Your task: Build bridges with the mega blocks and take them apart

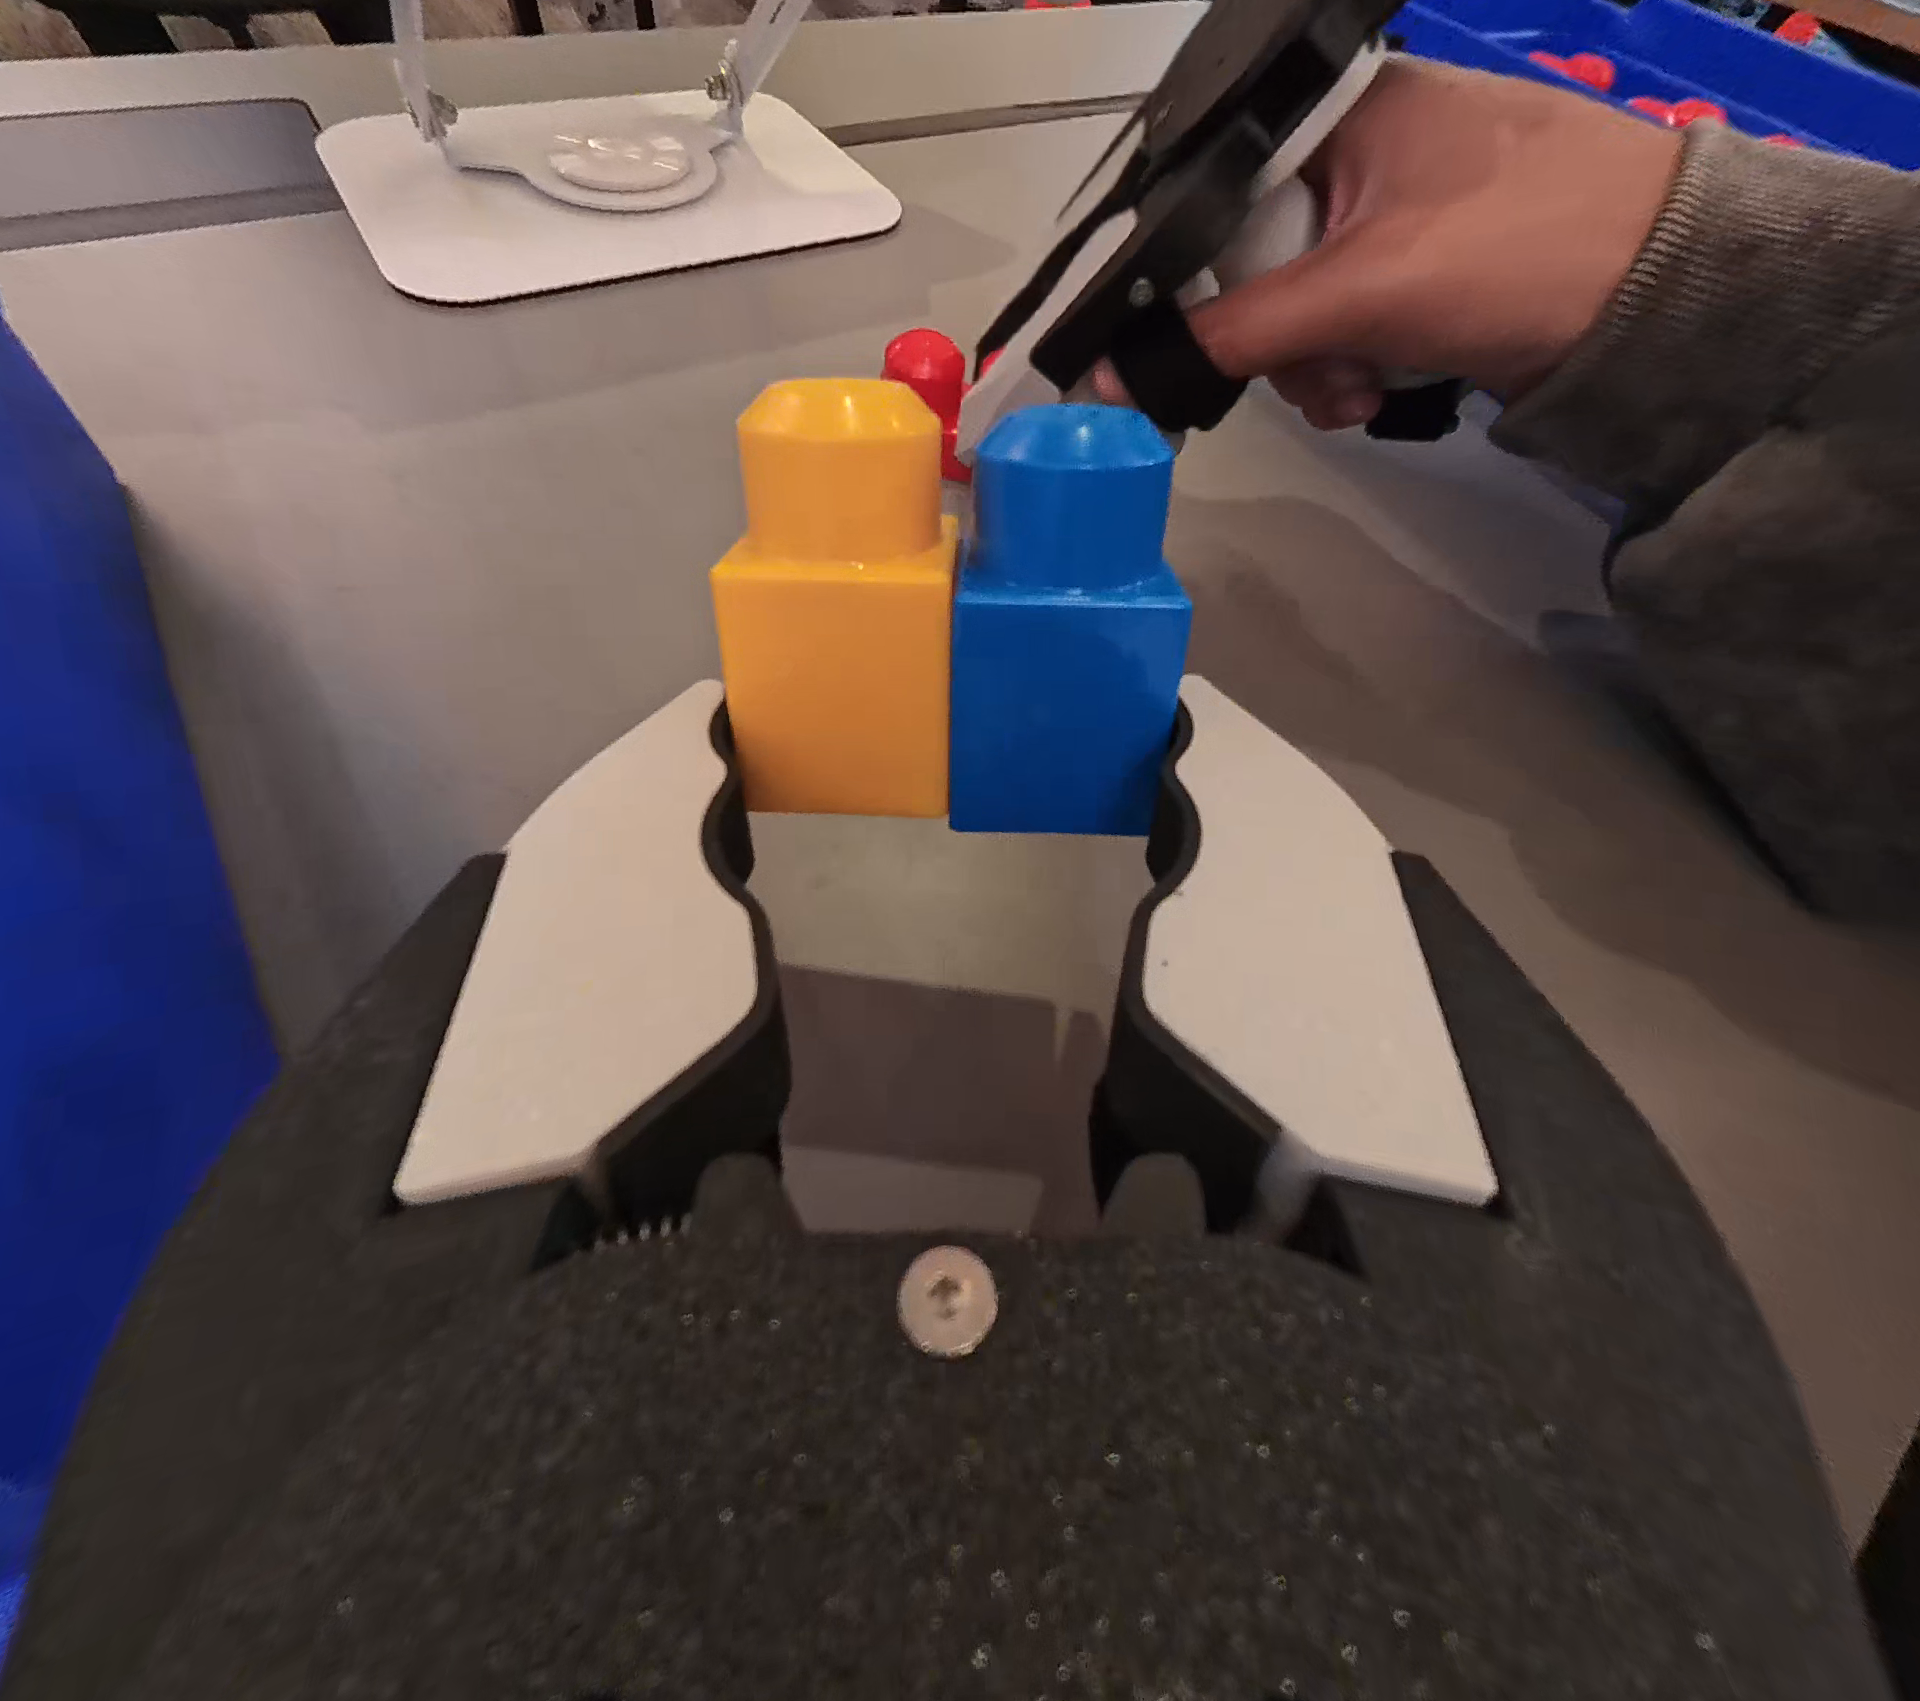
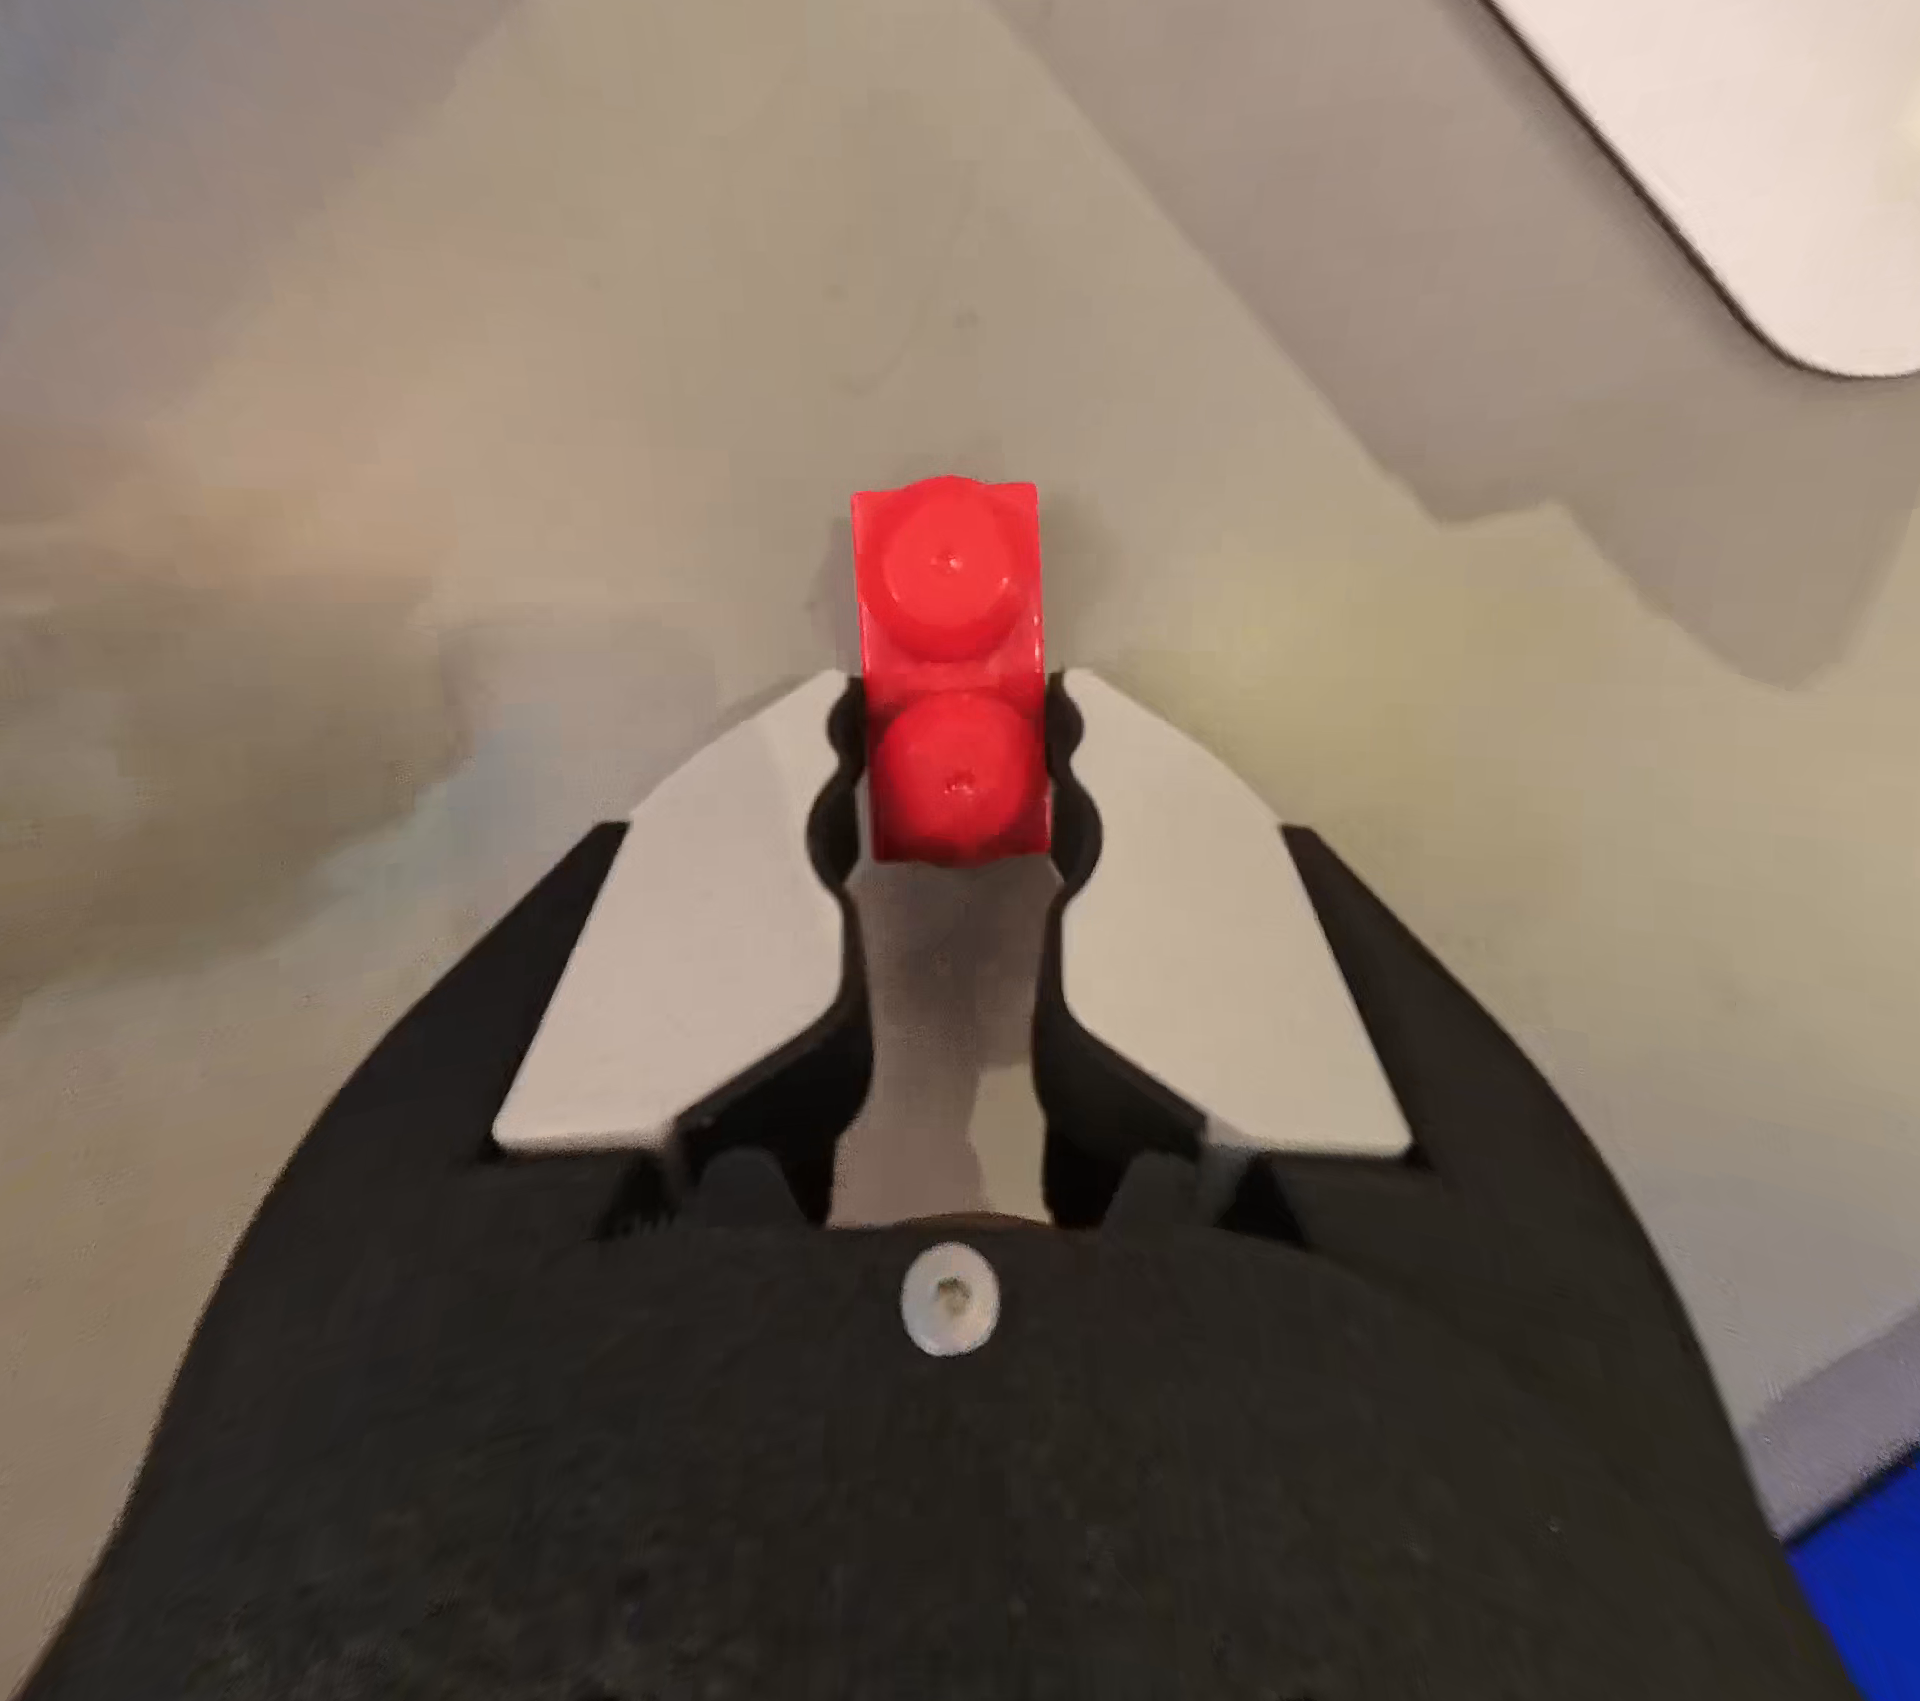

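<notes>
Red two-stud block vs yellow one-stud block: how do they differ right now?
The red two-stud plastic block is longer, with two studs in a row; the yellow one-stud plastic block has one. Red is alone in the right gripper; yellow is squeezed beside the blue one-stud block in the left gripper. Both are glossy, studs up.

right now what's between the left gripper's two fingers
In the left wrist view, a yellow block and a blue block stand side by side, touching, between the left gripper's fingers.
</notes>
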A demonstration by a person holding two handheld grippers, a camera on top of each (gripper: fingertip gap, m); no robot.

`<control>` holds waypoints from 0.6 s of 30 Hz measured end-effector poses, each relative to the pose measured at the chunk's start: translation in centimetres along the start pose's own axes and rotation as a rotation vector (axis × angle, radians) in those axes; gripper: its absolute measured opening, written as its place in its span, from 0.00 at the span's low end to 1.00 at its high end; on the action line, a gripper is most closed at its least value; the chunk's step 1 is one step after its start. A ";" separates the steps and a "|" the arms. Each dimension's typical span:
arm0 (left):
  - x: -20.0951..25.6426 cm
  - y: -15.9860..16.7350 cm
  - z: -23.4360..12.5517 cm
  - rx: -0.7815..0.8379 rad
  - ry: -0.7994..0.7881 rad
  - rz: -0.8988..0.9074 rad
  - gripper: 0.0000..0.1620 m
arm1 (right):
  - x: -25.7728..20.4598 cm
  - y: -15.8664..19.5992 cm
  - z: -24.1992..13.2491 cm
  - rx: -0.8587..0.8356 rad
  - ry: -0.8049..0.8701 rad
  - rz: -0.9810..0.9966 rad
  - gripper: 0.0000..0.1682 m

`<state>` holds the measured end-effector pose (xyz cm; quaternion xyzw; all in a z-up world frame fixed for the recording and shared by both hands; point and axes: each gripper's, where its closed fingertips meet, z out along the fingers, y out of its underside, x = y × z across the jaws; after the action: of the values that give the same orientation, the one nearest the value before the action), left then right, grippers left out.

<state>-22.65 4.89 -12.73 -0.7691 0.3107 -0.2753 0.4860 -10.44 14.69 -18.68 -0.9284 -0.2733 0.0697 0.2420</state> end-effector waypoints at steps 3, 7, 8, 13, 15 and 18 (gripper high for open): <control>0.3 -0.1 0.6 0.006 0.023 -0.001 0.46 | 0.6 -0.6 -1.1 0.014 0.024 0.021 0.19; 0.3 -2.2 2.2 0.079 -0.003 0.099 0.46 | 1.2 -3.3 -5.9 0.101 0.015 0.033 0.20; 0.0 -3.1 2.7 0.106 -0.029 0.132 0.46 | 1.1 -4.1 -7.5 0.125 0.003 0.036 0.20; -1.1 -6.4 6.7 0.151 -0.098 0.248 0.46 | -1.0 -8.1 -15.8 0.282 -0.110 0.094 0.19; -1.4 -7.1 8.2 0.152 -0.115 0.262 0.46 | -2.5 -8.8 -17.6 0.317 -0.176 0.110 0.20; -1.3 -8.0 8.9 0.181 -0.126 0.285 0.46 | -4.0 -8.1 -17.4 0.281 -0.212 0.084 0.20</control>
<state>-15.36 13.65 -8.87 -0.6861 0.3595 -0.1816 0.6058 -13.10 11.35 0.43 -0.8836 -0.2457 0.2147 0.3359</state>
